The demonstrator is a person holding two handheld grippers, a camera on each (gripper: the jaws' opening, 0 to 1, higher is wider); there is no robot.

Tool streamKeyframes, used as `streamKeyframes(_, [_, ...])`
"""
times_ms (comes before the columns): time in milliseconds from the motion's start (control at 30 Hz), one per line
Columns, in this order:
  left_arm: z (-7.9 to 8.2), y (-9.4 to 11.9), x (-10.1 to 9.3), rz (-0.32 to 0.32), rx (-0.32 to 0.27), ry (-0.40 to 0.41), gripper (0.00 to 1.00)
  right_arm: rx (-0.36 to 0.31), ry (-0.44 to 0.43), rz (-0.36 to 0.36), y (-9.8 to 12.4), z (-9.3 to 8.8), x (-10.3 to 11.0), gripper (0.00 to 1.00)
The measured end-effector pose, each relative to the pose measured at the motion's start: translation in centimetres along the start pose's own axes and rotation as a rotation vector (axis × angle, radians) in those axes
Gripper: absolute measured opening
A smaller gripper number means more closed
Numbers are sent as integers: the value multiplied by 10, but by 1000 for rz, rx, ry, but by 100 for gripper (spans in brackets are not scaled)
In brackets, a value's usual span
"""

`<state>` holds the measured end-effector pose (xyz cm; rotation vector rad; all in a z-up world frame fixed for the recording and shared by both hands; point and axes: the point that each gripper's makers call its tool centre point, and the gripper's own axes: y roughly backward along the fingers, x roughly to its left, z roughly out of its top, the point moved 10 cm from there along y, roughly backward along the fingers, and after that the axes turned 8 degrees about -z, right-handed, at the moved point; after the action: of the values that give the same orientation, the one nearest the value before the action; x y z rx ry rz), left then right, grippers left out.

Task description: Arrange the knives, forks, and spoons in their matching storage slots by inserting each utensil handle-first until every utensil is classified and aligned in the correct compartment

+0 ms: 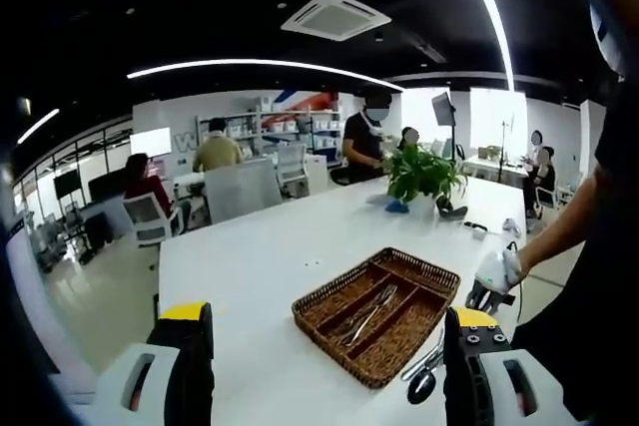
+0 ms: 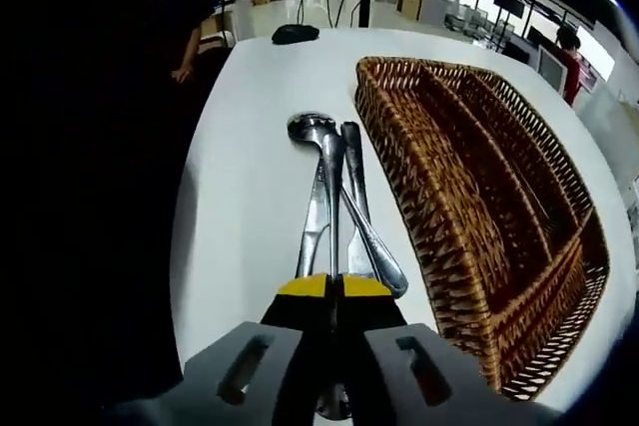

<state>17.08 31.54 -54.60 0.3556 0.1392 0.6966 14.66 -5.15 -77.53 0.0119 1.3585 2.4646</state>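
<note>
While the left gripper (image 1: 329, 346) gapes empty, the right gripper's (image 2: 334, 286) jaws pinch a slim steel utensil (image 2: 332, 197) beside the woven basket (image 2: 479, 197).

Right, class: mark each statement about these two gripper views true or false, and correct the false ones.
1. The wicker tray has several compartments. True.
2. The tray holds no utensils. False: in the left gripper view some cutlery lies in a middle compartment.
3. The right gripper is shut on a utensil from the pile beside the tray. True.
4. The left gripper is shut on a fork. False: its jaws stand wide apart, holding nothing.
5. A potted plant stands on the white table. True.
6. The loose utensils lie on a plate. False: they lie directly on the table.
</note>
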Motion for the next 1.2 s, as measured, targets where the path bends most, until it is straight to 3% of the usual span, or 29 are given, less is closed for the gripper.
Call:
streamKeyframes(333, [0, 0, -2, 2, -3, 3, 100, 33, 47, 18, 27, 25, -13, 0])
streamKeyframes(767, [-1, 0, -3, -12, 1, 5, 100, 24, 97, -53, 84, 75, -48, 0])
streamKeyframes(1033, [-12, 1, -7, -18, 0, 33, 100, -6, 178, -92, 130, 125, -66, 0])
streamKeyframes(1200, [-13, 2, -4, -13, 9, 31, 100, -22, 228, -127, 148, 145, -87, 0])
